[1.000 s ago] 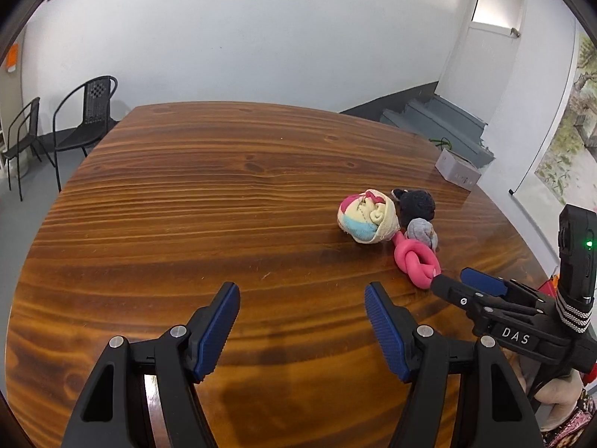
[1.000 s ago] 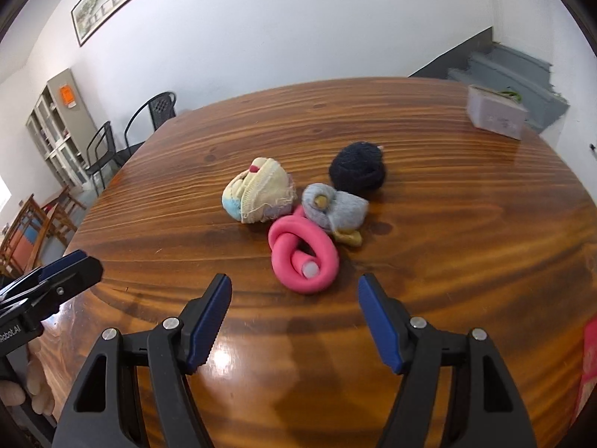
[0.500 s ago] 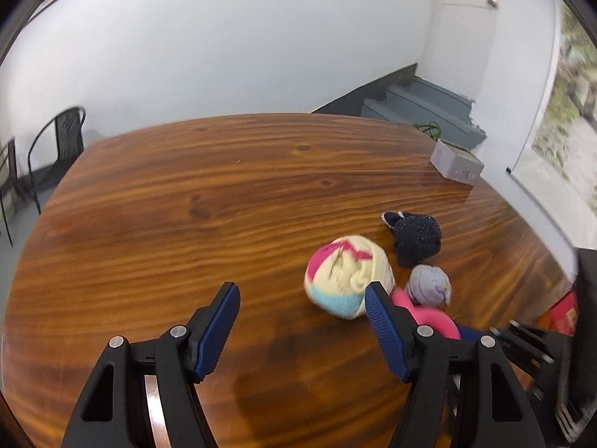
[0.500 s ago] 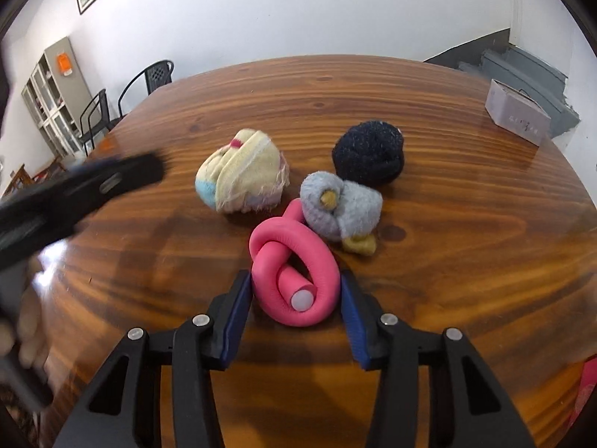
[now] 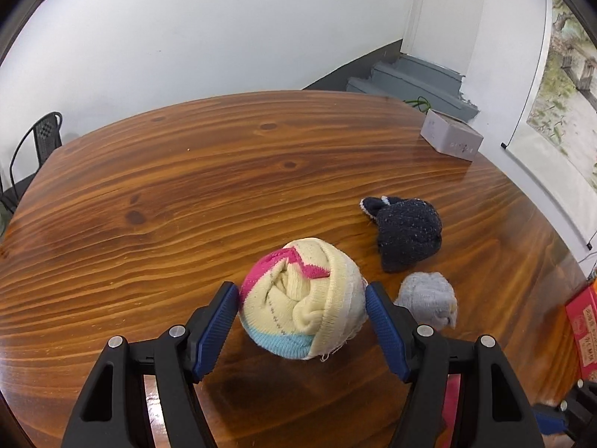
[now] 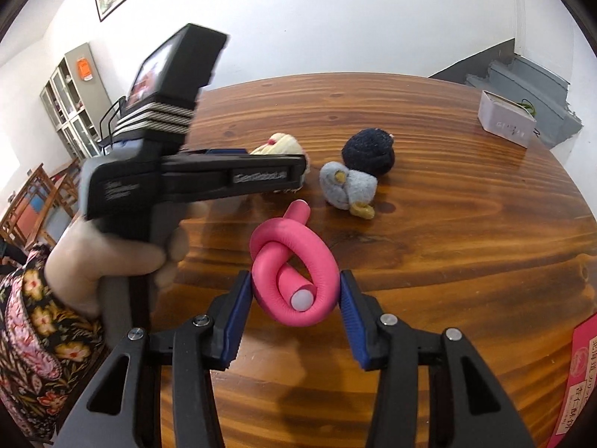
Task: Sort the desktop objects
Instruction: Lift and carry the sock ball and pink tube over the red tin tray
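Left gripper (image 5: 302, 317) angled down toward the table, blue pads either side of a rolled sock, close to its flanks, pressing not clear; right gripper (image 6: 294, 304) angled down likewise, jaws just closed in, blue pads (image 6: 238, 313) pressed against the sides of a pink knotted foam tube; in the right wrist view, left hand (image 6: 108, 261) wrapped around its gripper's handle, floral sleeve at the wrist, body of that gripper reaching across the frame.
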Available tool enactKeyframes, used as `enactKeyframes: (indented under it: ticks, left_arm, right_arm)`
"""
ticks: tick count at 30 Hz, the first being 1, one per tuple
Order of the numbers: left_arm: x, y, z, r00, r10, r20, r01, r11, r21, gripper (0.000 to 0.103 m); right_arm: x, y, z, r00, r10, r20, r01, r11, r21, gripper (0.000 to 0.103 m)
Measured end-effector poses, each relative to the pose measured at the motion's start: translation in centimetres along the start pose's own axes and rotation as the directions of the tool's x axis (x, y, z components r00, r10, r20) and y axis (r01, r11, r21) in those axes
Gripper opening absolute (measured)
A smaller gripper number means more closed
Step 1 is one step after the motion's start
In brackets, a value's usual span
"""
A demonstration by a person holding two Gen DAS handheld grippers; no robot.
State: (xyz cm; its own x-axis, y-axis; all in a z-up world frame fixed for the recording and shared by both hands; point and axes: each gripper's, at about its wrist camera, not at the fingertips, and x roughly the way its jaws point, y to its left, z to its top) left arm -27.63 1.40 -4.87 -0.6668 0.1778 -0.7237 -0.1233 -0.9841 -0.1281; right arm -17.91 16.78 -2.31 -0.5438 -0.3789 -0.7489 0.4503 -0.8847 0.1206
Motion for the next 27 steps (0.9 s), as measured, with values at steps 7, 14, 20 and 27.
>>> enactKeyframes:
  ticks: [7, 14, 20, 27]
  left_arm:
    - [-0.9, -0.2, -0.8, 0.999, 0.046, 0.022, -0.045, 0.999, -0.028, 0.065]
    - [-6.7, -0.4, -2.2, 0.982, 0.128, 0.142, -0.122, 0.991, -0.054, 0.065]
    - [-12.2, -1.8, -3.5, 0.960, 0.162, 0.228, -0.155, 0.987, -0.050, 0.065]
    - [-16.0, -5.5, -5.5, 0.956, 0.107, 0.272, -0.105, 0.994, -0.025, 0.065]
  right_arm:
    - [-0.3, -0.1, 0.1, 1.000, 0.003, 0.029, -0.003, 1.000, 0.005, 0.050]
    - [-1.3, -0.3, 0.2, 0.997, 0.002, 0.072, -0.004, 1.000, 0.016, 0.050]
    - [-3.1, -0.7, -0.2, 0.994, 0.000, 0.110, -0.007, 0.998, 0.064, 0.050]
    - [-8.4, -2.3, -4.0, 0.977, -0.025, 0.209, -0.008, 0.988, 0.154, 0.050]
